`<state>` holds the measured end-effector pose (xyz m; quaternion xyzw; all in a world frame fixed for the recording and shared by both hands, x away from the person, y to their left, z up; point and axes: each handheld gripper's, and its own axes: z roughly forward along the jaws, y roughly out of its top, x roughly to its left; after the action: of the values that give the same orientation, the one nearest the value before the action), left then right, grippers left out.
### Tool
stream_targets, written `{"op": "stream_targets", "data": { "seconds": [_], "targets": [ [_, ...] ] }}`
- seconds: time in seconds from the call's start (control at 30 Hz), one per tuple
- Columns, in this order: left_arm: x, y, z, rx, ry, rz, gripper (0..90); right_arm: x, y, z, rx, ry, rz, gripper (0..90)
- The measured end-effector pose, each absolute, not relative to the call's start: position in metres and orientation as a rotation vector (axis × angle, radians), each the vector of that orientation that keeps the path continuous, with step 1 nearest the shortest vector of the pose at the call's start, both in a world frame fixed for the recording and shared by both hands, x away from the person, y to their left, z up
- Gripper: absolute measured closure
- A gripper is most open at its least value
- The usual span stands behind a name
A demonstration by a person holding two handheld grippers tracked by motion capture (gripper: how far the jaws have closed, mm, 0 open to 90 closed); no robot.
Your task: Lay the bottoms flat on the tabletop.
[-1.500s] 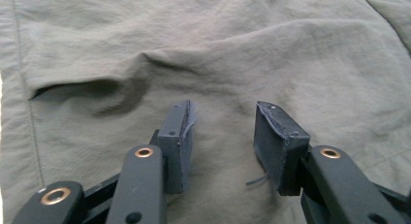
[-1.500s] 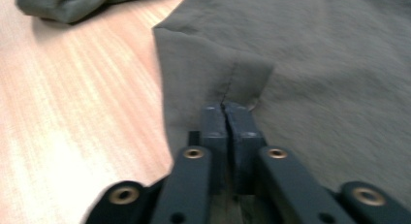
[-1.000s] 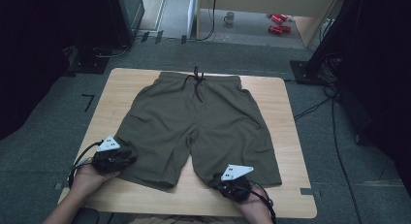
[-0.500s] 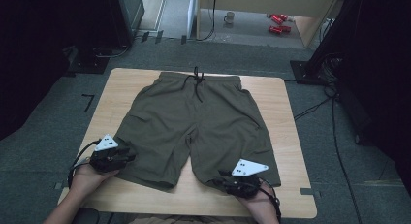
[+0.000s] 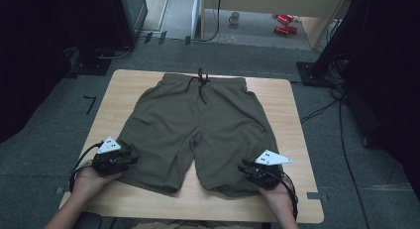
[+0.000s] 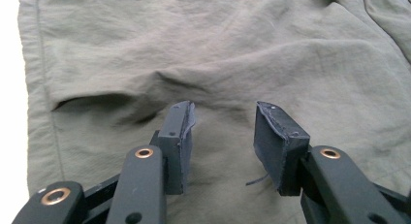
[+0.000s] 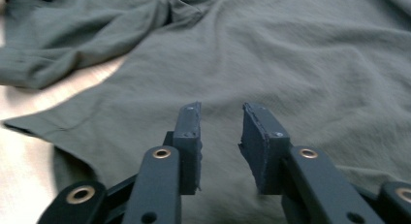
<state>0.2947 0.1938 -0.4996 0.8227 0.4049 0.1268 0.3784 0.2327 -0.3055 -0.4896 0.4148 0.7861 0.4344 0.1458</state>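
Tools are both sliding outward: your left tool (image 5: 126, 157) and right tool (image 5: 247, 169) are hovering half-open, empty, over the shorts' (image 5: 198, 125) near hems, lining up grabs.

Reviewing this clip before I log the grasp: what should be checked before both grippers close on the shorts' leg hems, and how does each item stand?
1. Shorts lie flat on the table, waistband at the far side: ok.
2. Left gripper jaws open, over the fabric: ok.
3. Right gripper jaws open, over the fabric: ok.
4. Fabric already between either pair of jaws: cannot tell.
5. Drawstring lies far from both grippers: ok.
6. Each gripper sits at the outer side of its own leg near the hem, in the high view: ok.
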Motion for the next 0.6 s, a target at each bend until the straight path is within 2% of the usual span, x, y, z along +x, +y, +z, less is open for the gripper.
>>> {"op": "stream_targets", "data": {
  "seconds": [0.23, 0.6],
  "targets": [
    [0.309, 0.201, -0.492, 2.031, 1.093, 0.339, 51.4, 0.252, -0.331, -0.491, 1.306, 2.179, 1.22, 55.9],
    [0.343, 0.223, -0.491, 1.975, 1.198, 0.365, 52.2, 0.281, -0.38, -0.504, 1.448, 2.054, 1.151, 57.0]
  ]
}}
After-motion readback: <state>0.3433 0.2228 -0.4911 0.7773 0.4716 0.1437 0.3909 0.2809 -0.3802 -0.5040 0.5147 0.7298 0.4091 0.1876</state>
